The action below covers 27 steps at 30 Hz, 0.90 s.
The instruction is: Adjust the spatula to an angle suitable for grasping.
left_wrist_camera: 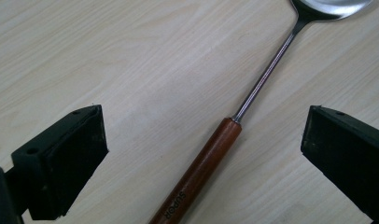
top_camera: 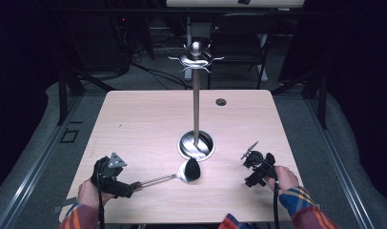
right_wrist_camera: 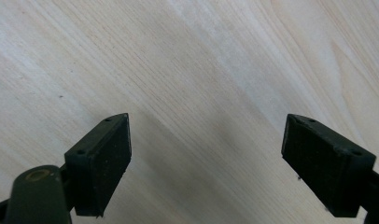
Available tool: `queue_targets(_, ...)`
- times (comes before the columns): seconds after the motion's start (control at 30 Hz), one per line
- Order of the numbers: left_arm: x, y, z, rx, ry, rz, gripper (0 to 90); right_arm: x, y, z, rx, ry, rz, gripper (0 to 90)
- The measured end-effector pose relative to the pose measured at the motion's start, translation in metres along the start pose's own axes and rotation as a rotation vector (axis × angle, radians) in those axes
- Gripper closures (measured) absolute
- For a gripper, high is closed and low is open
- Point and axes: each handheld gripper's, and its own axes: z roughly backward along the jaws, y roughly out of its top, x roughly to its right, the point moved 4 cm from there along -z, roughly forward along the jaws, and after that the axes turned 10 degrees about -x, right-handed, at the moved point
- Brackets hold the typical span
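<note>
High view: a pale wooden table (top_camera: 148, 119) with a tall metal utensil stand (top_camera: 196, 95) rising from a round shiny base (top_camera: 196, 144) near the middle, its top crowned with hooks (top_camera: 196, 58) and a knob; a small dark round grommet (top_camera: 221, 102) sits in the tabletop behind and to the right of the pole. Item in hand for this entry: one ladle (top_camera: 179, 174), lying flat on the table just in front of the base, bowl toward the stand, handle running back toward my left side. My left gripper (top_camera: 129, 188) rests at the near left of the table with its jaw end at the ladle's handle; my left hand (top_camera: 89, 193) holds it from below, with the striped sleeve (top_camera: 75, 217) at the edge. My right gripper (top_camera: 251, 164) sits at the near right, well apart from the ladle, with my right hand (top_camera: 283, 177) behind it. Left gripper view: my two black pads (left_wrist_camera: 71, 161) stand wide apart, one at each side, with the ladle's reddish-brown wooden handle (left_wrist_camera: 201, 172) lying on the table between them, touching neither; the handle bears small lettering and joins a thin steel shaft (left_wrist_camera: 267, 72) that runs up and right to the edge of the shiny bowl (left_wrist_camera: 330, 7). Nothing is gripped. Right gripper view: my right pads (right_wrist_camera: 103, 161) likewise stand wide apart over bare wood grain, with no object between them.
</note>
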Motion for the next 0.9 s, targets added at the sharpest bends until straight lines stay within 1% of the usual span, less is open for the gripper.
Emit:
queue_targets(0.1,0.001,-0.001,-0.002,-0.022,-0.017,0.003,1.2,0.0,-0.001,0.0,-0.008,-0.013,0.002,15.5)
queue_targets(0.13,0.001,-0.001,-0.002,-0.022,-0.017,0.003,3.9,0.0,-0.001,0.0,-0.008,-0.013,0.002,15.5)
queue_targets(0.17,0.002,-0.001,-0.001,-0.028,-0.028,-0.003,3.9,-0.001,-0.001,0.0,-0.003,-0.006,0.001,15.5)
queue_targets(0.2,0.003,-0.001,-0.001,-0.029,-0.028,-0.006,9.8,-0.001,-0.001,0.0,-0.008,-0.016,0.004,15.5)
queue_targets(0.23,0.005,-0.001,0.0,-0.028,-0.025,-0.01,14.9,-0.001,0.0,0.0,-0.006,-0.011,0.004,15.5)
queue_targets(0.27,0.006,-0.001,0.0,-0.039,-0.026,-0.02,17.1,-0.001,0.0,0.0,-0.01,-0.015,0.007,15.5)
queue_targets(0.3,0.007,-0.001,0.0,-0.039,-0.03,-0.027,19.4,-0.002,0.0,-0.001,-0.001,-0.003,0.004,15.5)
queue_targets(0.33,0.008,-0.001,0.0,-0.046,-0.03,-0.03,23.6,-0.002,0.001,-0.002,0.006,0.005,-0.003,15.5)
queue_targets(0.37,0.009,-0.001,0.0,-0.052,-0.039,-0.042,31.4,-0.002,0.0,-0.002,-0.013,-0.015,0.005,15.5)
queue_targets(0.4,0.01,-0.001,-0.001,-0.053,-0.037,-0.048,31.4,-0.002,0.0,-0.002,-0.013,-0.015,0.005,15.5)
queue_targets(0.43,0.011,-0.002,-0.001,-0.062,-0.038,-0.052,35.5,-0.001,0.0,-0.002,-0.019,-0.019,0.009,15.5)
queue_targets(0.47,0.011,-0.002,-0.002,-0.068,-0.033,-0.06,41.2,-0.001,0.0,-0.002,-0.014,-0.016,0.012,15.5)
queue_targets(0.5,0.011,-0.003,-0.003,-0.078,-0.033,-0.068,50.5,-0.001,0.0,-0.002,-0.019,-0.021,0.01,15.5)
queue_targets(0.53,0.011,-0.003,-0.003,-0.078,-0.033,-0.068,53.7,-0.001,0.0,-0.002,-0.019,-0.021,0.01,15.5)
queue_targets(0.57,0.012,-0.003,-0.004,-0.082,-0.042,-0.072,53.7,-0.001,0.0,-0.002,-0.019,-0.019,0.009,15.5)
queue_targets(0.6,0.012,-0.004,-0.005,-0.095,-0.054,-0.077,57.8,-0.001,0.0,-0.003,-0.011,-0.007,0.007,15.5)
queue_targets(0.63,0.012,-0.005,-0.007,-0.105,-0.057,-0.085,61.5,-0.001,0.0,-0.003,-0.017,-0.012,0.011,15.5)
queue_targets(0.67,0.013,-0.006,-0.008,-0.125,-0.071,-0.089,64.2,-0.001,0.0,-0.003,-0.029,-0.021,0.018,15.5)
queue_targets(0.73,0.014,-0.008,-0.012,-0.155,-0.092,-0.082,69.0,-0.002,0.001,-0.004,-0.018,-0.016,0.018,15.5)
queue_targets(0.8,0.015,-0.009,-0.015,-0.178,-0.097,-0.07,73.8,-0.003,0.001,-0.002,-0.018,-0.019,0.023,15.5)
queue_targets(0.83,0.015,-0.009,-0.016,-0.186,-0.098,-0.071,73.8,-0.003,0.001,-0.002,-0.018,-0.019,0.023,15.5)
queue_targets(0.87,0.015,-0.01,-0.017,-0.2,-0.109,-0.075,76.1,-0.004,0.001,-0.002,-0.019,-0.013,0.026,15.5)
queue_targets(0.9,0.015,-0.01,-0.017,-0.2,-0.109,-0.075,76.9,-0.004,0.001,-0.002,-0.019,-0.013,0.026,15.5)
